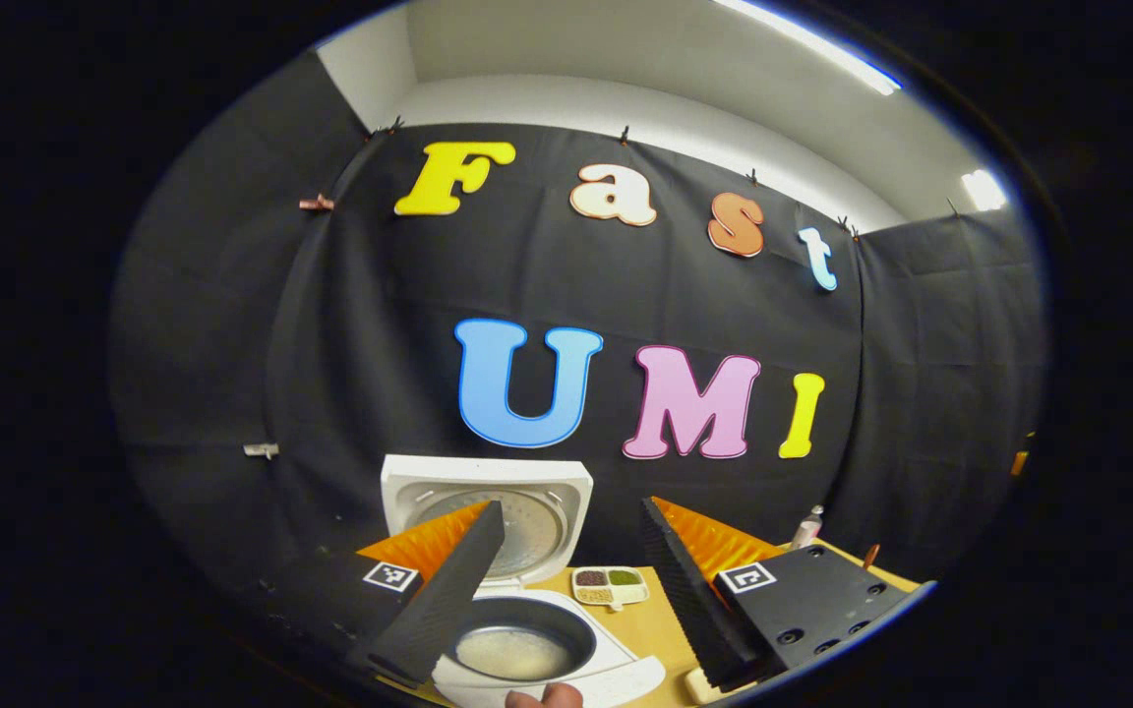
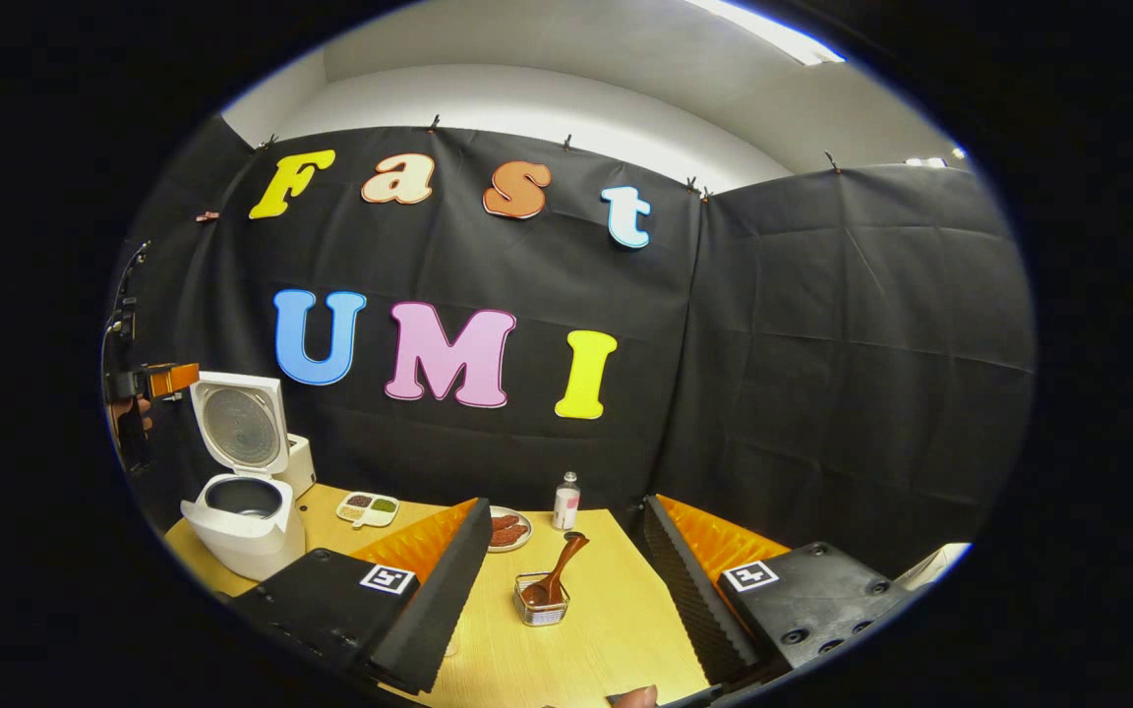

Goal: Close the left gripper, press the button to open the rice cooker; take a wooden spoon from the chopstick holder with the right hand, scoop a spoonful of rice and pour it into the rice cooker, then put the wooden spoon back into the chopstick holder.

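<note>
1. Wooden table (image 2: 616,610) stands against the black cloth booth wall.
2. White rice cooker (image 2: 244,526) sits at the table's left end, lid (image 2: 240,423) raised upright, inner pot (image 1: 522,639) exposed.
3. Wooden spoon (image 2: 555,575) leans in the wire chopstick holder (image 2: 541,602) near table centre, beside neither gripper.
4. Left gripper (image 1: 566,590): fingers spread, above the cooker, holding nothing.
5. Right gripper (image 2: 566,590): fingers spread, holder seen between them, farther off.

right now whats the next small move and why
Probably bring the right tool forward and down to the wooden spoon. The rice cooker already stands with its lid up, and the spoon leans in the chopstick holder straight ahead, between the tool's open fingers and not yet gripped.
</note>
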`<action>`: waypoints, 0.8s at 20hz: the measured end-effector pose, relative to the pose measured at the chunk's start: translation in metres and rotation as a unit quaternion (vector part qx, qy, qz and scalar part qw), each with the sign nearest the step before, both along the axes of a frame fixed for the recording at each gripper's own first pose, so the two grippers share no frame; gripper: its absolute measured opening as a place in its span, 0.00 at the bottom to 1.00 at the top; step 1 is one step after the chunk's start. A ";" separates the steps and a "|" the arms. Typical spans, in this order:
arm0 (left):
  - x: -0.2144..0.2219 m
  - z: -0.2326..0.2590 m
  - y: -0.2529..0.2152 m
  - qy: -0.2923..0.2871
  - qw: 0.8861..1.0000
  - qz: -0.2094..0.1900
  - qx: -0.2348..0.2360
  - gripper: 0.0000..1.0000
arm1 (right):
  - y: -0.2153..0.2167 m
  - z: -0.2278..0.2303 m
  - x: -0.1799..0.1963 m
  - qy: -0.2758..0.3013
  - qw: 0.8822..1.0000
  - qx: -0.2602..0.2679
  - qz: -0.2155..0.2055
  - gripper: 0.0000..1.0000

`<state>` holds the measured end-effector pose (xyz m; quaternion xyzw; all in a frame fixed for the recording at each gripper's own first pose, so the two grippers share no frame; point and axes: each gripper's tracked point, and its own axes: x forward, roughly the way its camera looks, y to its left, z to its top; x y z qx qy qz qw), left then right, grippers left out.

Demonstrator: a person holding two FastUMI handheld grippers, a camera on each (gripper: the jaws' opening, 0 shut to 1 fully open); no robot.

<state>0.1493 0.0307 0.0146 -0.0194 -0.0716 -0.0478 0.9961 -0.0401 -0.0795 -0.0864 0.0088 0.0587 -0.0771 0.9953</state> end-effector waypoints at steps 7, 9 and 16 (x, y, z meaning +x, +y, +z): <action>-0.059 -0.001 -0.058 0.002 1.000 -0.004 -0.005 0.95 | -0.005 -0.049 0.027 0.037 0.996 0.042 0.072 0.98; -0.068 -0.005 -0.061 0.011 1.000 0.017 -0.014 0.95 | -0.014 -0.068 0.044 0.052 0.994 0.060 0.078 0.98; -0.092 -0.031 -0.072 0.048 0.997 0.066 -0.015 0.95 | -0.039 -0.155 0.119 0.090 0.983 0.108 0.119 0.98</action>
